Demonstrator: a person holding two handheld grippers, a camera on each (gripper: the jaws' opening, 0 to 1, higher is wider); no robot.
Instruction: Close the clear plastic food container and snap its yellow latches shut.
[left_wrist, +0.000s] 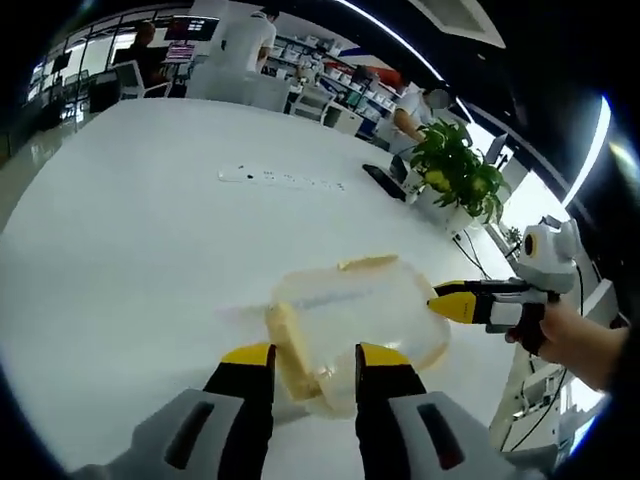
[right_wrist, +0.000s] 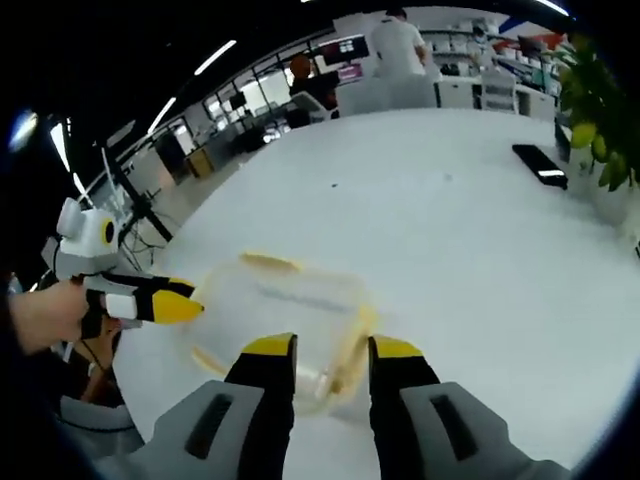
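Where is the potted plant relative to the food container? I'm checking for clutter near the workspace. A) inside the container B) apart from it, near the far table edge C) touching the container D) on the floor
B: in the left gripper view the potted plant stands near the table's edge, clear of the container.

I'm working in an open-plan office or lab: a big white table (left_wrist: 150, 230) carrying a power strip (left_wrist: 282, 180), a potted plant (left_wrist: 458, 170), shelves (left_wrist: 340, 62) of boxes behind, wall screens (right_wrist: 338, 48), strip lights overhead, and people at desks.
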